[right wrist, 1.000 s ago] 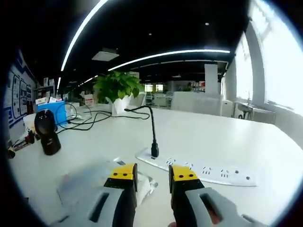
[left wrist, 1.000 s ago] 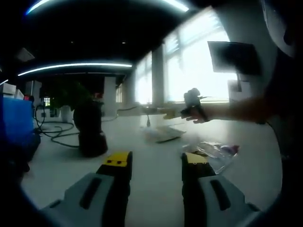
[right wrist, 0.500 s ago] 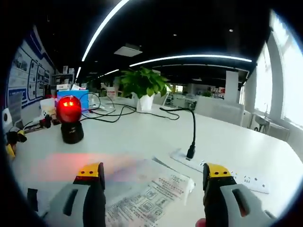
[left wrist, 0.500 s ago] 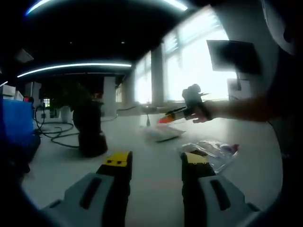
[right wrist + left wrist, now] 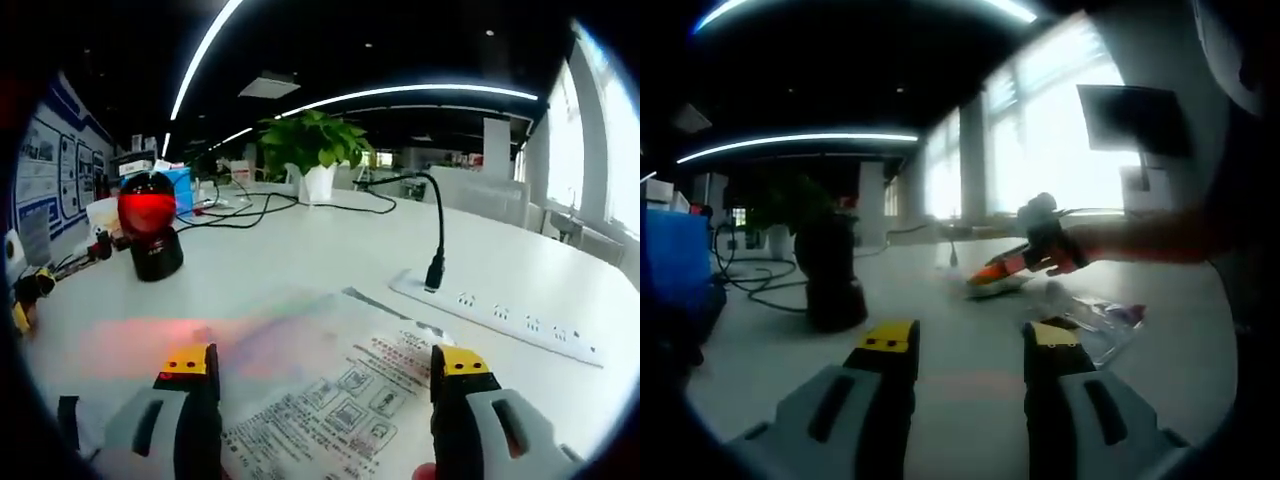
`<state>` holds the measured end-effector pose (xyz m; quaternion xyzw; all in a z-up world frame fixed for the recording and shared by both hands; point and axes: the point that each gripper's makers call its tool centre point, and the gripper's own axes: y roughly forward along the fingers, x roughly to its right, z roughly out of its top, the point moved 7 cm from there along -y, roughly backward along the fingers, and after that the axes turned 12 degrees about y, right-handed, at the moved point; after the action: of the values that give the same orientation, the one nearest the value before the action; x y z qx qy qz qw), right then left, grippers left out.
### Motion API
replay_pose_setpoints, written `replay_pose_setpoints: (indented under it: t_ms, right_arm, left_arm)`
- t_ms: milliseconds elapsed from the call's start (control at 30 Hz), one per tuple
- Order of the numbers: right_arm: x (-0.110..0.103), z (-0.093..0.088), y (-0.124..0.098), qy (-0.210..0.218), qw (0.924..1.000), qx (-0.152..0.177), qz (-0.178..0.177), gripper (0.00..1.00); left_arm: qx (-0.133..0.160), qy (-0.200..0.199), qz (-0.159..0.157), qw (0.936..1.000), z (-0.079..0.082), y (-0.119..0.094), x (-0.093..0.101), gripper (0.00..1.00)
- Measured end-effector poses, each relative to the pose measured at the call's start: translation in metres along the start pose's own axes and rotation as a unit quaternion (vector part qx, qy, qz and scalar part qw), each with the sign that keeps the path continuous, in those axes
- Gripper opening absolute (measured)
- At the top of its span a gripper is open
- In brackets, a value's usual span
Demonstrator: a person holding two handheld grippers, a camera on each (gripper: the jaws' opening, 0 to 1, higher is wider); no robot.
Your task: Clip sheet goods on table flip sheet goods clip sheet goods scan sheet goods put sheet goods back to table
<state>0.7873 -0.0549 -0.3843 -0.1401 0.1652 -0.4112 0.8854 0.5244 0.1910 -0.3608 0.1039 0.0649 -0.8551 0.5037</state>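
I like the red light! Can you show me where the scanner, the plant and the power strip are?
barcode scanner [image 5: 148, 215], right gripper view, on its glowing red head.
potted plant [image 5: 312, 138], right gripper view, on its green leaves.
power strip [image 5: 505, 321], right gripper view, on its white top face.

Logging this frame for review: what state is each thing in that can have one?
Left gripper: open, holding nothing.
Right gripper: open wide over the printed sheet.
Printed sheet: lying flat on the table.
Scanner: upright, glowing red.
Power strip: one black plug in.
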Motion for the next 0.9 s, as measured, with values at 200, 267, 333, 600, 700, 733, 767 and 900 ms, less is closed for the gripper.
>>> replay_pose_setpoints:
  t_ms: [200, 267, 333, 600, 700, 733, 767, 900]
  right_arm:
    - [0.004, -0.004, -0.003, 0.011, 0.9999, -0.007, 0.010, 0.80]
    - [0.007, -0.006, -0.001, 0.016, 0.9997, -0.013, 0.012, 0.81]
    - [0.010, -0.006, 0.001, 0.024, 0.9995, -0.017, 0.016, 0.81]
    - [0.005, -0.008, -0.001, 0.023, 0.9993, -0.022, 0.017, 0.82]
    - [0.005, -0.007, 0.001, 0.023, 0.9994, -0.023, 0.016, 0.82]
    - [0.004, -0.007, -0.001, 0.023, 0.9994, -0.022, 0.015, 0.82]
    - [0.003, -0.007, -0.001, 0.022, 0.9994, -0.021, 0.014, 0.83]
    - [0.001, -0.007, -0.002, 0.024, 0.9995, -0.018, 0.011, 0.83]
  left_arm:
    - [0.000, 0.000, 0.000, 1.0000, 0.001, 0.000, 0.001, 0.35]
    - [0.000, -0.001, 0.000, 1.0000, 0.001, 0.001, 0.002, 0.35]
    - [-0.001, 0.001, 0.000, 1.0000, 0.001, 0.001, 0.003, 0.35]
    - [0.001, 0.001, -0.002, 1.0000, 0.003, 0.002, 0.006, 0.35]
    - [0.001, 0.002, -0.003, 1.0000, 0.003, 0.002, 0.007, 0.35]
    - [0.001, 0.003, -0.002, 1.0000, 0.003, 0.002, 0.007, 0.35]
    - [0.001, 0.003, -0.002, 1.0000, 0.003, 0.002, 0.007, 0.35]
    - [0.001, 0.002, -0.001, 1.0000, 0.003, 0.001, 0.006, 0.35]
